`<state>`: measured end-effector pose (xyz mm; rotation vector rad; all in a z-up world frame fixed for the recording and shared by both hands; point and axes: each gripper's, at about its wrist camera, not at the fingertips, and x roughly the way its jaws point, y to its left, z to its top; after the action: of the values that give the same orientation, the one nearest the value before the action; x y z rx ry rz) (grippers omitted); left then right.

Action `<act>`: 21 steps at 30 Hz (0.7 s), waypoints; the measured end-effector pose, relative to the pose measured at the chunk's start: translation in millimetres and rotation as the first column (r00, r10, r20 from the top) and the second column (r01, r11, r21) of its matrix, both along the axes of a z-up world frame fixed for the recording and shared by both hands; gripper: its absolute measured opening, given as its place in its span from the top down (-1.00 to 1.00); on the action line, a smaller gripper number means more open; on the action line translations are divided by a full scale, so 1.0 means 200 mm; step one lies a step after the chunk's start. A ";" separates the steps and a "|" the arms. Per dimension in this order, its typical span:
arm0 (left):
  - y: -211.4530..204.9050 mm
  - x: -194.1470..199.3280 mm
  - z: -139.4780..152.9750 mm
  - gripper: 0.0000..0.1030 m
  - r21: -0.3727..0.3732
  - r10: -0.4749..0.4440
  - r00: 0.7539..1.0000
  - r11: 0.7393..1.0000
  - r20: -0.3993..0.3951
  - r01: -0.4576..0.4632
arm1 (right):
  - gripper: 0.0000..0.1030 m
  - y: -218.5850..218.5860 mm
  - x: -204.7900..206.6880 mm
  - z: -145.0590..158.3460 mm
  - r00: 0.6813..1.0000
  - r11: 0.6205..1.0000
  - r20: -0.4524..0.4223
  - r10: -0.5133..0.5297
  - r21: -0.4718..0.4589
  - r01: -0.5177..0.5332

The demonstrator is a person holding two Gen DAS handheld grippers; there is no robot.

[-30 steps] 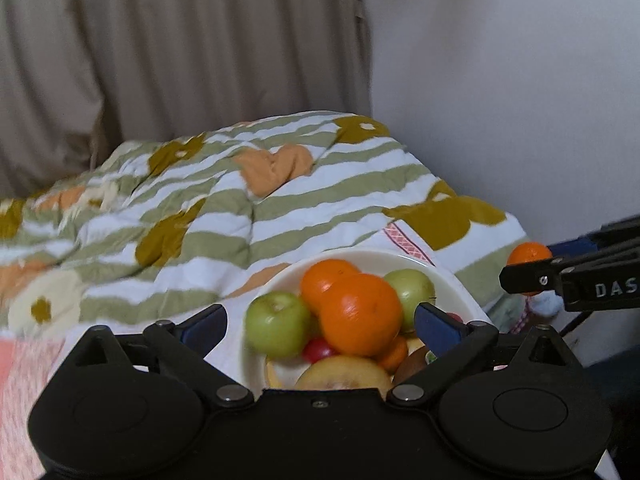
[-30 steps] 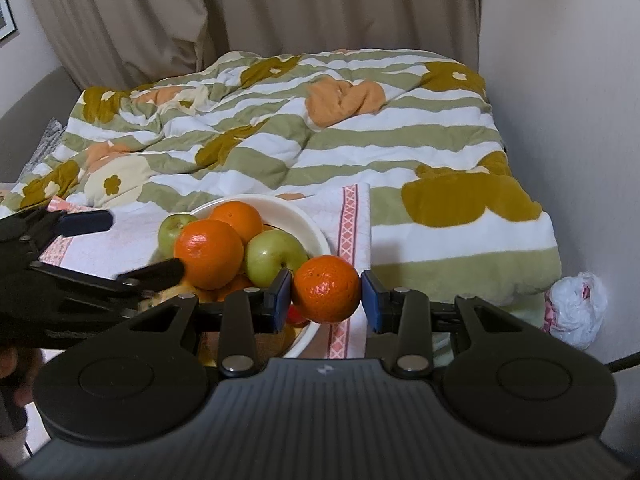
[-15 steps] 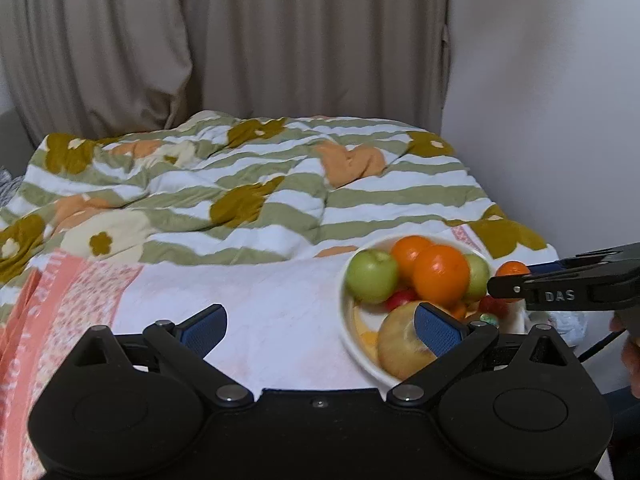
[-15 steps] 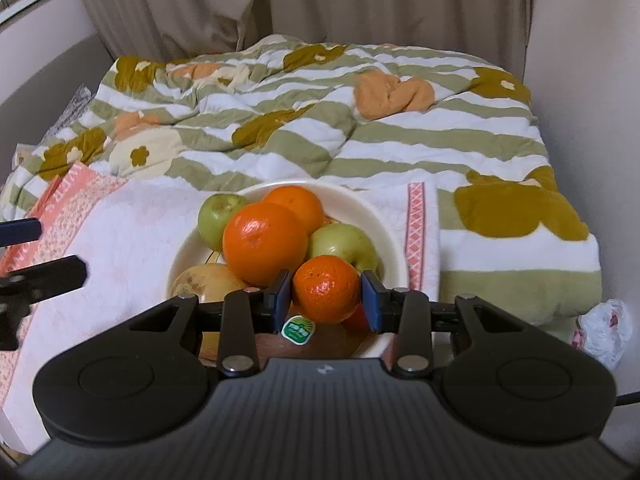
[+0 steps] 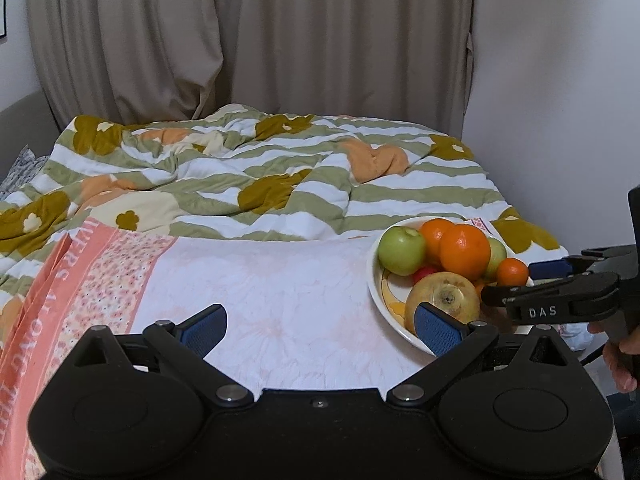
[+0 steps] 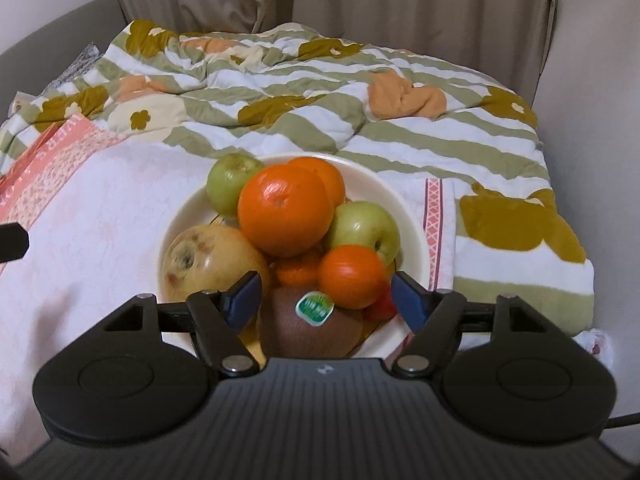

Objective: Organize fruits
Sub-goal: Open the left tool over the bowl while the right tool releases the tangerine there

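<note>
Left gripper (image 5: 320, 326) at 6 o'clock, jaws spread wide, nothing between the blue pads; it hangs over a pale pink towel (image 5: 280, 292) laid on the bed. White bowl (image 5: 374, 280) at 3 o'clock, just beyond the right pad. Contents: green apple (image 5: 401, 250) at the 9 o'clock side, large orange (image 5: 465, 249) on top, yellowish pear-like fruit (image 5: 442, 300) at the near edge, small mandarin (image 5: 512, 272) at the 3 o'clock side. Right gripper (image 5: 524, 284) reaches in from 3 o'clock, fingers either side of the mandarin; contact cannot be told. Striped floral quilt (image 5: 260, 184) towards 12 o'clock, beige curtain (image 5: 240, 40) behind.
</note>
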<state>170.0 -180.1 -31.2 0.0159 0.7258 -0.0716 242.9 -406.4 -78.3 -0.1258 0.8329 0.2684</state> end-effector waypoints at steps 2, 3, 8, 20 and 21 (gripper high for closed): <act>0.00 -0.02 0.01 -0.98 -0.005 0.002 1.000 1.000 0.007 -0.002 | -0.70 0.00 -0.03 0.01 1.000 1.000 0.007 0.005 -0.002 -0.004; 0.00 -0.04 0.01 -0.98 -0.007 0.003 1.000 1.000 0.011 -0.003 | -0.70 0.00 -0.04 0.01 1.000 1.000 0.012 0.006 -0.003 -0.006; 0.00 -0.11 0.05 -0.98 -0.010 0.011 0.999 1.000 0.035 -0.011 | -0.71 0.00 -0.09 0.04 0.999 1.000 0.035 0.022 -0.022 -0.021; 0.09 -0.35 0.21 -0.98 -0.019 0.110 0.991 0.994 0.079 -0.108 | -0.71 0.04 -0.31 0.24 0.996 0.999 0.081 0.037 -0.014 -0.036; 0.10 -0.37 0.23 -0.98 -0.019 0.117 0.990 0.993 0.082 -0.115 | -0.71 0.05 -0.34 0.27 0.996 0.999 0.084 0.035 -0.013 -0.034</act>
<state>96.5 -159.4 14.8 -0.0370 0.6419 0.0349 174.2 -396.6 -24.9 -0.1614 0.7487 0.2889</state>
